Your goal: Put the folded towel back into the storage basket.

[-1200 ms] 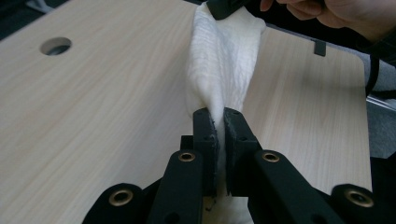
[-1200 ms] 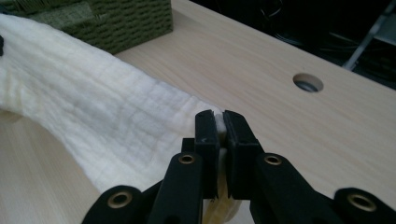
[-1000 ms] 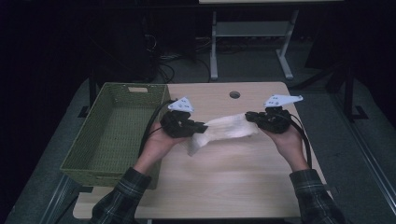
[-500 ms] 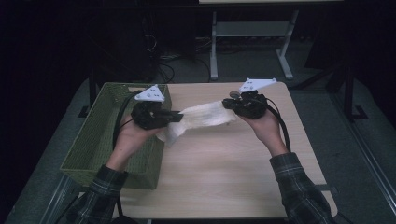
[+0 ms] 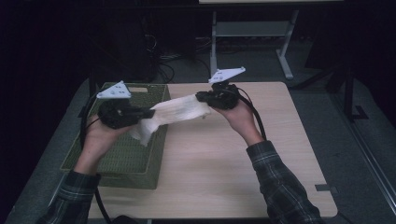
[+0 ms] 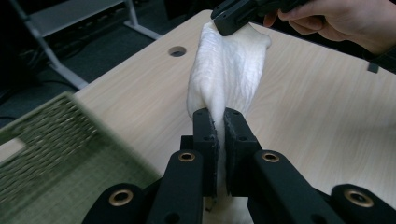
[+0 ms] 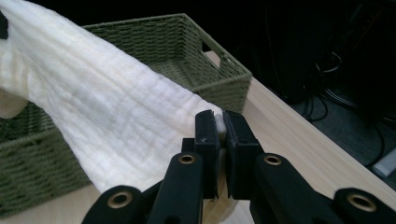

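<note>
Over the near rim of the green woven basket (image 5: 116, 158), at the left of the high view, left gripper (image 5: 150, 113) clamped tight on one end of the white cloth (image 5: 175, 112), jaws pressed together with the fabric pinched between the pads (seen plainly along the jaws in the left gripper view, cloth (image 6: 229, 79) rising from the pinch toward the other hand). Loose corner of the cloth hanging down from that grip toward the basket's right wall, clear of the weave as far as can be told. Rightward from the basket, cloth stretched in a shallow sag through the air above the wooden table (image 5: 280, 140), touching neither the tabletop nor the basket floor. Farther right of the basket, over the bare table, right gripper (image 5: 201, 97) likewise closed hard on the opposite end, a sliver of white showing between its jaws in the right gripper view (image 7: 219, 122), basket (image 7: 205, 70) beyond. Step in hand, by the look of it: carrying the cloth across to the basket for dropping in. Best done by keeping both pinches firm and both hands level, holding light tension so the hanging corner cannot snag the right wall, bringing the right end past that wall as well, then lowering over the basket's middle before letting go together.
</note>
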The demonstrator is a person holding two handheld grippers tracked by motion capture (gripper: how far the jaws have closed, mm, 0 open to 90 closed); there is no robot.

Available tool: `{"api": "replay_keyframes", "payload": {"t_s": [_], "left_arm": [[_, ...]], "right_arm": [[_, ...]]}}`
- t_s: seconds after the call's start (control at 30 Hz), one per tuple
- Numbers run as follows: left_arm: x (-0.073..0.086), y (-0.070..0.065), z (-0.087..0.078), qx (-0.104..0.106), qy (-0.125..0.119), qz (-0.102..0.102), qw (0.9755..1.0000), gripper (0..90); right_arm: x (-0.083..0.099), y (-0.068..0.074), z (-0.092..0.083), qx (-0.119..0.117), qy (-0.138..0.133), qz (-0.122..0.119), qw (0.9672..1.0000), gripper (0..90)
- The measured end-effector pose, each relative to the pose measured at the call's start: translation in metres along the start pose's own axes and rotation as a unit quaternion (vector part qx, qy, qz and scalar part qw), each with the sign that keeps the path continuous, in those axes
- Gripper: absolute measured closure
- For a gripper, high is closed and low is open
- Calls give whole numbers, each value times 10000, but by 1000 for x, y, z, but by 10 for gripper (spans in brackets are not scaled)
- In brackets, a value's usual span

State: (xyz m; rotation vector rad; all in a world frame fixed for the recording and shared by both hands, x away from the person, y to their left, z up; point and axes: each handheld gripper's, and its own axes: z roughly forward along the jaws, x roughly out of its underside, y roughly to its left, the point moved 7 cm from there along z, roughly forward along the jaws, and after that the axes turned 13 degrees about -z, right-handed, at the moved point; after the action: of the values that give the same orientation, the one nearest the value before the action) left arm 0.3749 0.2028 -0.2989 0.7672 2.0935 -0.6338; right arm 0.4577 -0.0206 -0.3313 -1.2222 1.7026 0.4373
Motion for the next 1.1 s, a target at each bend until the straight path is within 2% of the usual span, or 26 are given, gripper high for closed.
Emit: {"api": "replay_keyframes", "payload": {"t_s": [0.17,0.3,0.5,0.53,0.63,0.8,0.93,1.0,1.03,1.1], "left_arm": [[11,20,-23,-207,-23,-80,9998,848],[23,35,-39,-341,-75,-220,9991,848],[45,59,-61,-524,-81,-411,9977,848],[45,59,-61,-524,-81,-411,9977,849],[60,71,-73,-615,-114,-562,9965,848],[82,85,-79,-685,-68,-689,9953,848],[97,96,-78,-728,-26,-799,9941,847],[100,98,-77,-728,-23,-816,9940,847],[109,105,-76,-761,52,-866,9933,847],[114,108,-75,-758,59,-918,9929,847]], "right_arm": [[-21,10,22,-122,-42,-192,9997,850],[-35,21,43,-272,-37,-292,9992,851],[-51,37,74,-494,11,-465,9977,851],[-54,41,79,-537,19,-446,9976,850],[-61,49,95,-625,83,-507,9967,851],[-66,59,118,-761,202,-611,9950,851],[-68,66,134,-842,292,-645,9939,851],[-67,67,141,-862,338,-672,9934,851],[-67,69,146,-900,365,-660,9931,851],[-66,72,152,-946,399,-639,9927,851]]}}
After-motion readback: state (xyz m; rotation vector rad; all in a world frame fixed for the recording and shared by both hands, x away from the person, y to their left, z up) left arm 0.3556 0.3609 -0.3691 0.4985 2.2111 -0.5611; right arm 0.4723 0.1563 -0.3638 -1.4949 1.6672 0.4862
